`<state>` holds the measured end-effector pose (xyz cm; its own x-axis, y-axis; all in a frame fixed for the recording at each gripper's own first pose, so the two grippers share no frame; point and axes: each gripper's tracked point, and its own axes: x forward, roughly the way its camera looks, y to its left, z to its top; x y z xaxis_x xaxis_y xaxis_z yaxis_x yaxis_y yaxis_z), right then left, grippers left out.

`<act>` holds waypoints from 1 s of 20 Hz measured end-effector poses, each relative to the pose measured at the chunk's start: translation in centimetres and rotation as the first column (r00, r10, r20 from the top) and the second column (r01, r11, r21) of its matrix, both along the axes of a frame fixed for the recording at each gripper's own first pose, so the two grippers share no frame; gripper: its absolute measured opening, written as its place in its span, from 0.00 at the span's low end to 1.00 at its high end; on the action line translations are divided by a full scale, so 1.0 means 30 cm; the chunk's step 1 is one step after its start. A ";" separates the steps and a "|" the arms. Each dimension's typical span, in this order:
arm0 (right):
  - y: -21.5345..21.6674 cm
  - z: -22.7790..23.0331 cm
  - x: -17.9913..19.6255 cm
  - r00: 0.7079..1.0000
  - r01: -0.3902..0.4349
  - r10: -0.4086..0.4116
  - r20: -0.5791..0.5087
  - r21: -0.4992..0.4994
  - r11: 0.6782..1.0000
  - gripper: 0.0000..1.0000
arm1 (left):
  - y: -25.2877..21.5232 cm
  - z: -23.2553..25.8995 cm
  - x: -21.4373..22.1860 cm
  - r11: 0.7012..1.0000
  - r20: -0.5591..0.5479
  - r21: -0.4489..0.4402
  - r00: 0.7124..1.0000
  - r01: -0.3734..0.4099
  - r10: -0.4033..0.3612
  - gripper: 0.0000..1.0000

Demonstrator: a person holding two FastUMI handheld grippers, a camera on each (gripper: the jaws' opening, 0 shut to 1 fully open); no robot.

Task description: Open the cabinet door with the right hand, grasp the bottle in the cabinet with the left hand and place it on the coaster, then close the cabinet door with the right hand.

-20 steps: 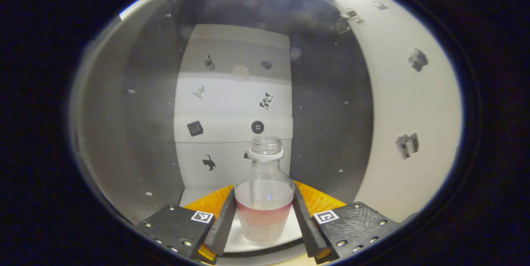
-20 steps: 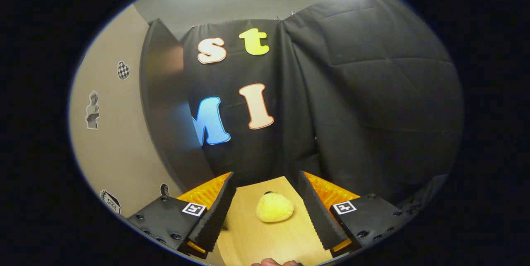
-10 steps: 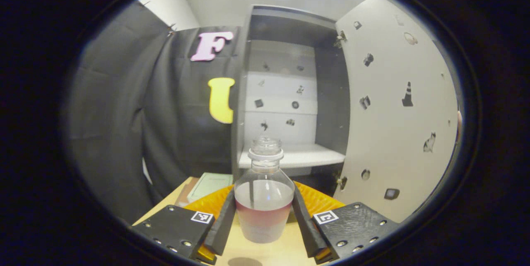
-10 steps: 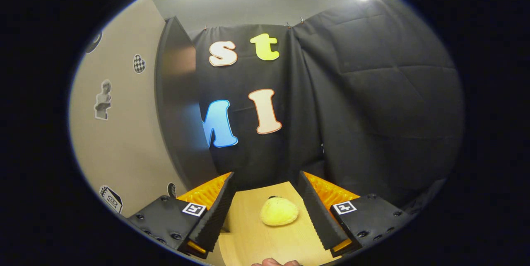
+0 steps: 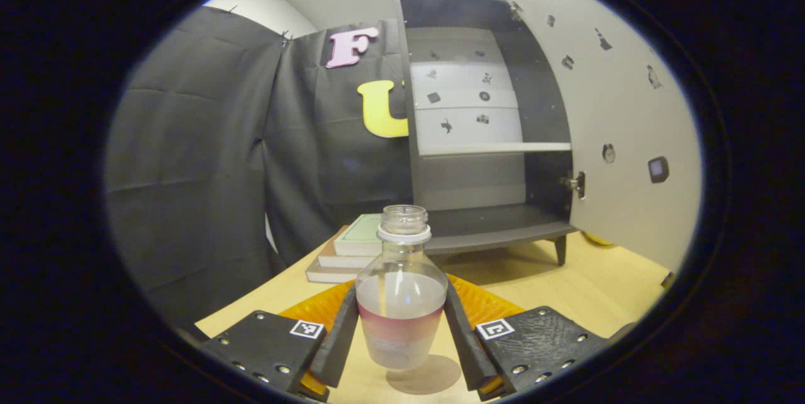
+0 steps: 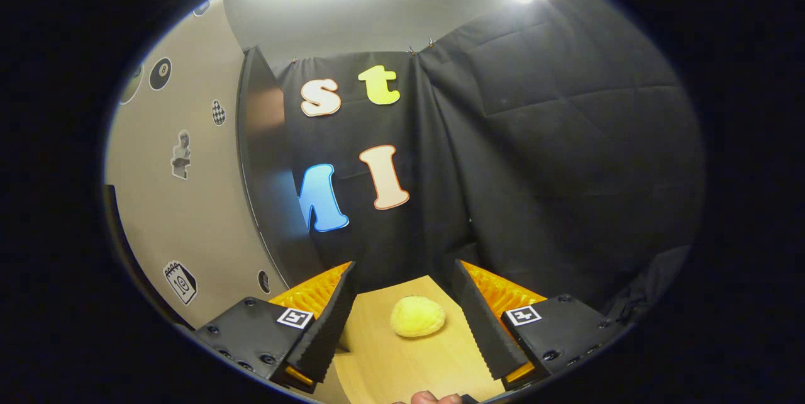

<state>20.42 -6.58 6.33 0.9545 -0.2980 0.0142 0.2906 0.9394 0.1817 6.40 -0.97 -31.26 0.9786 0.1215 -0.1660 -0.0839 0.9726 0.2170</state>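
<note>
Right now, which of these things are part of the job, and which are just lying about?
Part of the job: bottle held in the left tongs; cabinet; open door; right tongs, open.

Lying about: books; yellow soft lump; wooden table.

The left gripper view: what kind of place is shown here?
Probably a staged recording booth, not a real home: black cloth hangs as walls, a small cabinet stands on a wooden table, and its open door carries little stickers.
</note>
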 end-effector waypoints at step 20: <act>-0.070 -0.072 0.000 0.998 0.015 -0.019 -0.060 -0.070 0.997 0.95 | -0.051 -0.202 -0.058 0.997 -0.022 -0.075 0.999 -0.029 0.028 0.73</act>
<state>20.42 -8.69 4.17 0.9490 -0.3144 -0.0226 0.3151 0.9441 0.0973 4.65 -2.50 -37.31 0.9711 0.1358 -0.1963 -0.1081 0.9834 0.1456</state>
